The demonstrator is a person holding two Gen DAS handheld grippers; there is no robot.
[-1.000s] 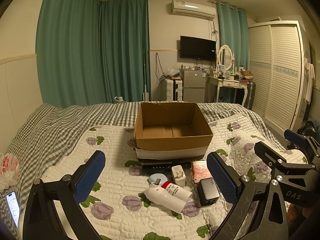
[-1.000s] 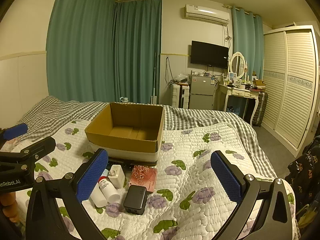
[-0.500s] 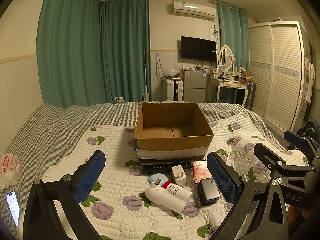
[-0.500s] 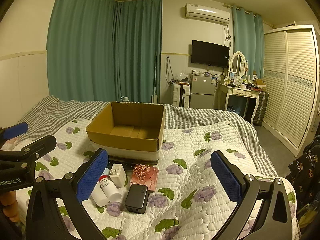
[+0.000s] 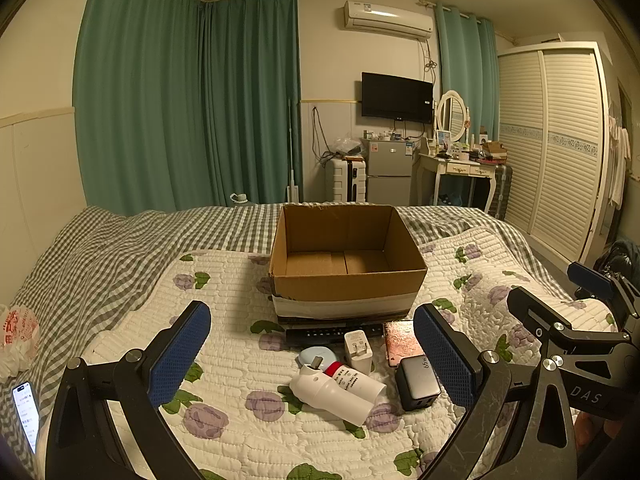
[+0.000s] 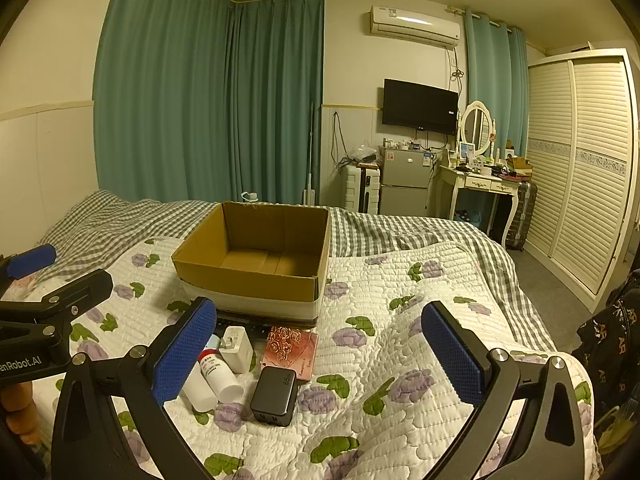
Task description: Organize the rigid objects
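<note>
An open empty cardboard box (image 5: 346, 256) sits on the quilted bed, also in the right wrist view (image 6: 256, 256). In front of it lie a black remote (image 5: 320, 334), a white charger (image 5: 357, 351), a pink patterned case (image 5: 401, 342), a black power adapter (image 5: 418, 382), a white bottle (image 5: 330, 394), a red-capped tube (image 5: 356, 380) and a light blue round item (image 5: 316, 356). My left gripper (image 5: 312, 354) is open and empty above them. My right gripper (image 6: 320, 354) is open and empty, with the adapter (image 6: 275, 396) and case (image 6: 291, 350) between its fingers.
A phone (image 5: 26, 414) and a plastic bag (image 5: 18, 334) lie at the bed's left edge. A fridge (image 5: 388, 174), dressing table (image 5: 460, 172) and wardrobe (image 5: 560, 148) stand beyond the bed. Checked blanket (image 5: 120, 240) covers the far left.
The right gripper has drifted slightly; the box and items sit a little further right in its view. The left view is almost unchanged.
</note>
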